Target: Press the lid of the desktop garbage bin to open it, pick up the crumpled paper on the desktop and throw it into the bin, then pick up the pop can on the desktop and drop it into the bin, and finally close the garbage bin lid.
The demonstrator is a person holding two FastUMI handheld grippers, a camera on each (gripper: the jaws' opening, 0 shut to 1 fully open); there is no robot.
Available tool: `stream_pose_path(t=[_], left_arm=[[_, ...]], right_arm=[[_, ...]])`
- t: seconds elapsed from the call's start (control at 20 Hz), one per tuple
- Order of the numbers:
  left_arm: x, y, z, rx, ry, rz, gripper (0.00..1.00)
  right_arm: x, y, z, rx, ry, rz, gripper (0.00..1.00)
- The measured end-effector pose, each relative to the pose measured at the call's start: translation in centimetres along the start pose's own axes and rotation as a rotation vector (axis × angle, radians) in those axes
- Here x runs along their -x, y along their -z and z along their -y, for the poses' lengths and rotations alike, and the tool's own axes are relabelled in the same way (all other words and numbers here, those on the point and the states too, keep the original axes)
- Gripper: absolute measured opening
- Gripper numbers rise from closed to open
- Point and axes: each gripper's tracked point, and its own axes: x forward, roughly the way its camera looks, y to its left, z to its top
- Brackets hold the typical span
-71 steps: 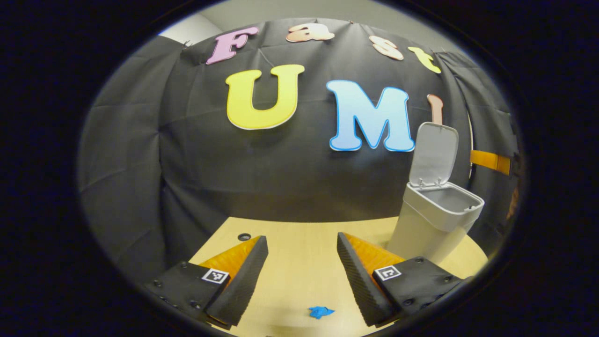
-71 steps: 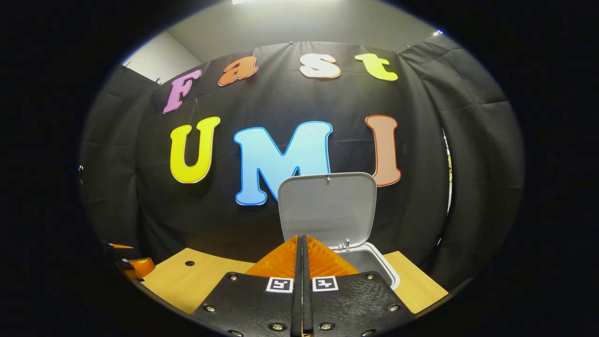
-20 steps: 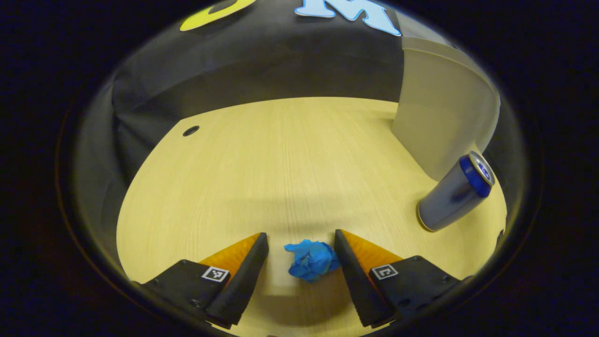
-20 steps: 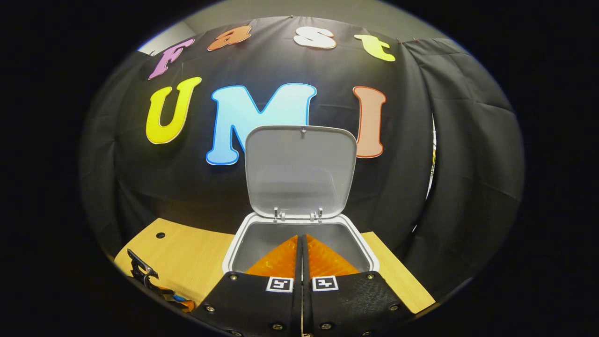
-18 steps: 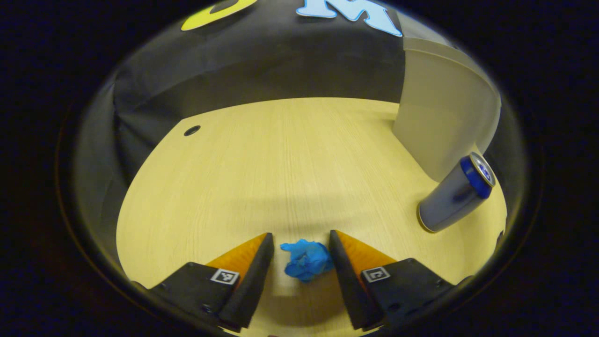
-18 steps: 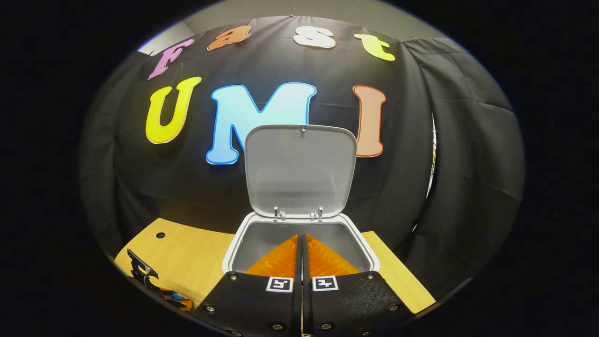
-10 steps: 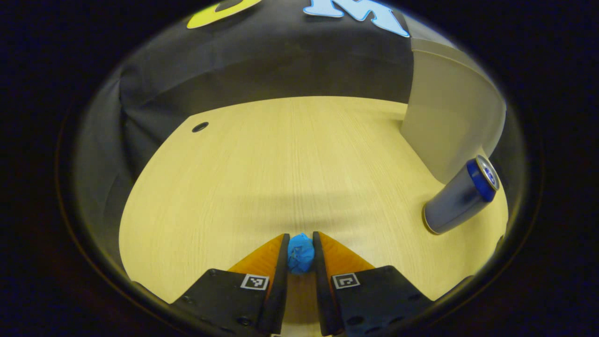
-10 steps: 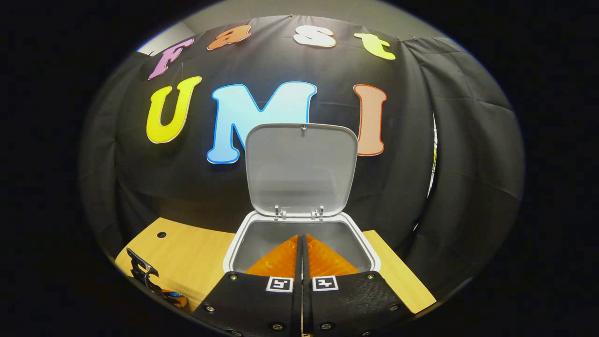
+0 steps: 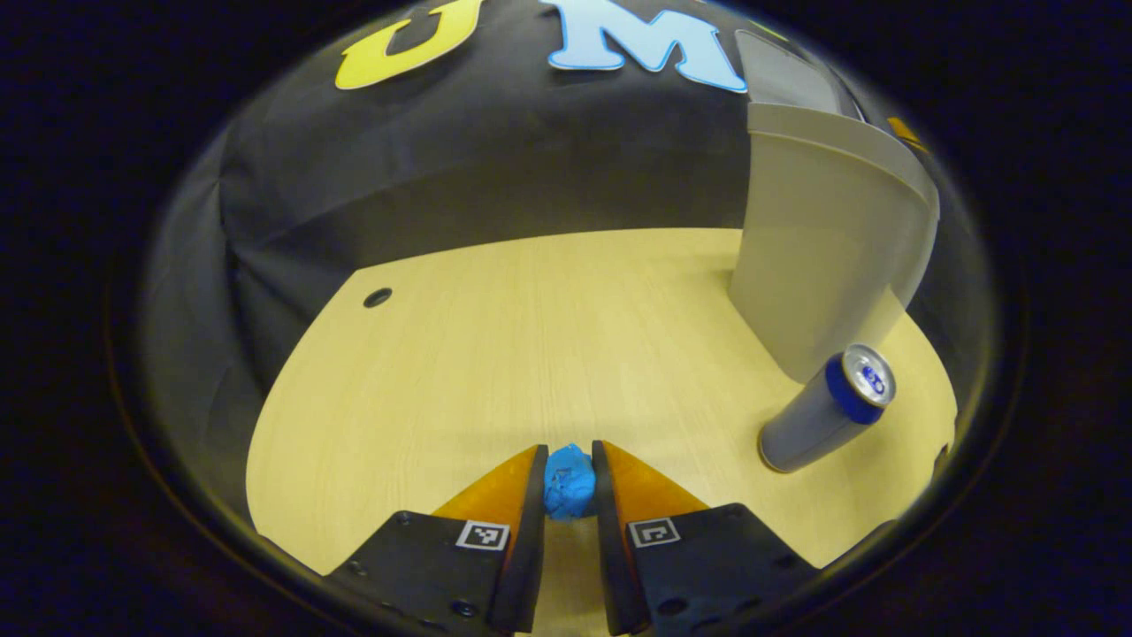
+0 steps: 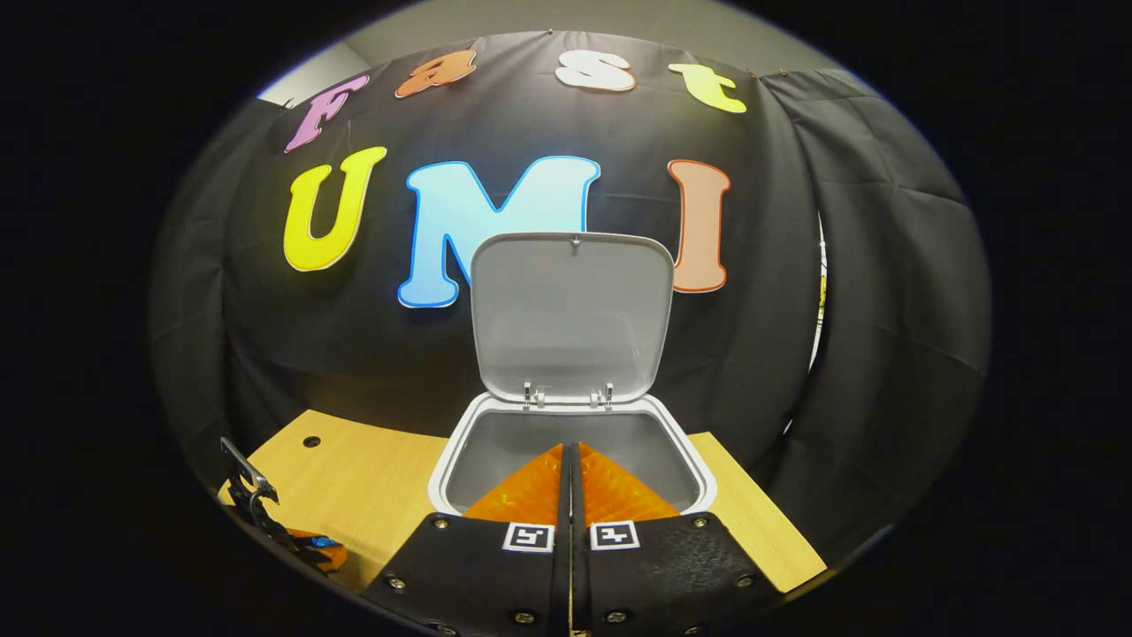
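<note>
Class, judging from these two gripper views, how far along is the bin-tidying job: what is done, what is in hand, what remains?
Done: the bin's lid stands open above the garbage bin. In hand: the left gripper is shut on the blue crumpled paper, just above the desktop. Left: dropping the paper in, binning the pop can, which stands upright beside the bin, and closing the lid. The right gripper is shut, empty.
</note>
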Motion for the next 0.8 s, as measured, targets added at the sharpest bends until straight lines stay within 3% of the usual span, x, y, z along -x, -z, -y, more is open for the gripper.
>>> stream_pose_path(t=[0.1,0.3,0.5,0.8], left_arm=[[0.7,-1.2,0.8,-0.012,0.009,0.023,0.37],[2.2,-5.0,1.5,0.007,0.018,0.1,0.33],[3.5,-9.3,2.2,0.008,0.032,0.182,0.37],[5.8,-16.8,4.9,-0.016,0.085,0.322,0.34]], right_arm=[[0.4,0.4,0.1,-0.008,-0.003,-0.003,0.01],[1.2,1.3,0.4,-0.026,-0.003,-0.012,0.01],[1.9,2.2,1.0,-0.039,0.002,-0.024,0.01],[2.4,2.9,2.1,-0.059,0.02,-0.033,0.01]])
